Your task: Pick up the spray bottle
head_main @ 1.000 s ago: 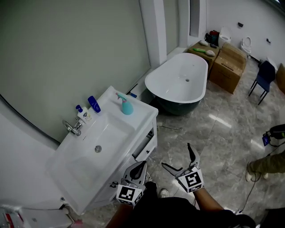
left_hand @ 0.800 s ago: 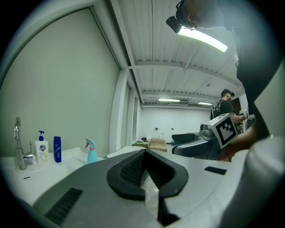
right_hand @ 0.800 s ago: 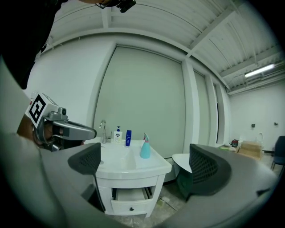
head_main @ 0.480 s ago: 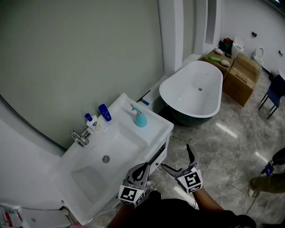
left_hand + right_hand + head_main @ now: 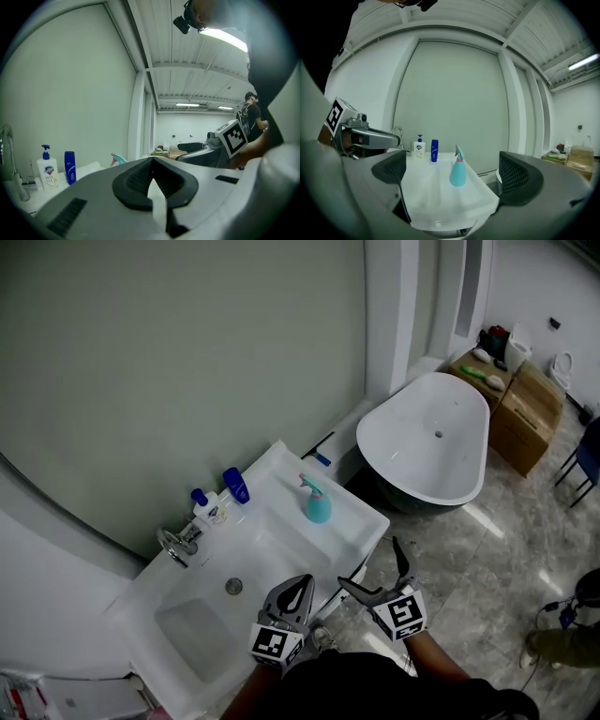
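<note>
A teal spray bottle (image 5: 318, 502) (image 5: 458, 172) with a pink collar stands upright on the right end of the white vanity top (image 5: 356, 526); in the left gripper view only its nozzle (image 5: 117, 159) peeks over the jaws. My right gripper (image 5: 378, 577) is open, held off the vanity's front right corner, a good way short of the bottle, which sits framed between its jaws. My left gripper (image 5: 295, 594) is shut with nothing in it, low at the vanity's front edge.
A chrome tap (image 5: 177, 545), a white pump bottle (image 5: 208, 508) and a blue bottle (image 5: 235, 486) stand along the back of the sink basin (image 5: 202, 624). A white bathtub (image 5: 427, 442) and cardboard boxes (image 5: 530, 409) lie further right on the marble floor. A person stands at the right in the left gripper view.
The view has shifted so the vanity and spray bottle lie closer and more central. Both grippers kept their pose, the right one open, the left one shut.
</note>
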The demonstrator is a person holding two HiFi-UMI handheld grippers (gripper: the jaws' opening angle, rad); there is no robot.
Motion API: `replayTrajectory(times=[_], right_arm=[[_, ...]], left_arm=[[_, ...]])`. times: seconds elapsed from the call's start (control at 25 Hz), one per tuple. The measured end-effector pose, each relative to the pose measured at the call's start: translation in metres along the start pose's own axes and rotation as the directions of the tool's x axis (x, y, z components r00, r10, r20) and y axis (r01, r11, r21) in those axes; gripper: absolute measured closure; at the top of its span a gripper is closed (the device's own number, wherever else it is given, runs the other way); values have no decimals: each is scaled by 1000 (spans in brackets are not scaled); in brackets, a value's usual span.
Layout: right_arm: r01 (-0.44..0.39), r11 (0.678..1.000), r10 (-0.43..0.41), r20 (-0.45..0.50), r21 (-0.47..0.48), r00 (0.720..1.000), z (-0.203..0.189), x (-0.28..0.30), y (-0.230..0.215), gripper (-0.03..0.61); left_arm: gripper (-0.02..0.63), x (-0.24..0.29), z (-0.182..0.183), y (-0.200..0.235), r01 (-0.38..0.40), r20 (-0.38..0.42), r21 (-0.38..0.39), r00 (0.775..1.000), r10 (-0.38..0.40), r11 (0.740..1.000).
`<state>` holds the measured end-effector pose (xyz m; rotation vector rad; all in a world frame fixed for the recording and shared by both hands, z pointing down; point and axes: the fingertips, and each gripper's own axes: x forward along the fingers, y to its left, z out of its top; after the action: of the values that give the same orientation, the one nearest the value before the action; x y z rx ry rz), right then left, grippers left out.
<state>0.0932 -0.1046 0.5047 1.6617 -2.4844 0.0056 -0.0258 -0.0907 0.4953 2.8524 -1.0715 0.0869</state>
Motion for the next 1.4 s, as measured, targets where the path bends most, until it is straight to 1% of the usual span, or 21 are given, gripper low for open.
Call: replayTrajectory(times=[0.16, 0.4, 0.52, 0.68, 0.88, 1.0, 1.12, 1.24, 1.32, 1.4], right_arm=[[-10, 1000, 10, 0, 1, 1000, 3, 28, -3, -12], [-4, 1000, 4, -4, 13, 1000, 6, 54, -11, -12], [-25, 1000, 25, 2, 16, 1000, 9, 62, -18, -12], [-81, 996, 80, 13, 36, 997, 8, 80, -26, -12], [-145, 988, 147, -20, 57, 989, -5, 110, -41, -12], [-183, 981, 186, -36, 68, 982, -12, 128, -45, -12], [-221, 973, 224, -55, 59, 973, -23, 146, -46, -12], [-258, 966, 260, -69, 38, 963, -32, 164, -44, -11], [-281, 959, 283, -97, 36, 954, -40, 174, -40, -9], [-294, 955, 296, -105, 35, 949, -46, 184, -39, -8]], left_arm=[[617, 7, 1, 28, -19, 10, 1, 1000, 19, 1000], [617, 11, 9, 51, -51, 25, -2, 998, 51, 999], [617, 15, 6, 56, -77, 24, -22, 997, 78, 997], [617, 26, 4, 63, -118, 17, -22, 993, 119, 993], [617, 40, 14, 73, -198, 40, -12, 979, 199, 980], [617, 41, 8, 81, -254, 13, -15, 967, 254, 967], [617, 38, 10, 86, -295, 10, -48, 955, 295, 954], [617, 36, 13, 91, -331, -2, -41, 943, 331, 943], [617, 33, 13, 94, -358, -3, -42, 934, 358, 933], [617, 30, 15, 97, -377, -5, -39, 926, 377, 926]])
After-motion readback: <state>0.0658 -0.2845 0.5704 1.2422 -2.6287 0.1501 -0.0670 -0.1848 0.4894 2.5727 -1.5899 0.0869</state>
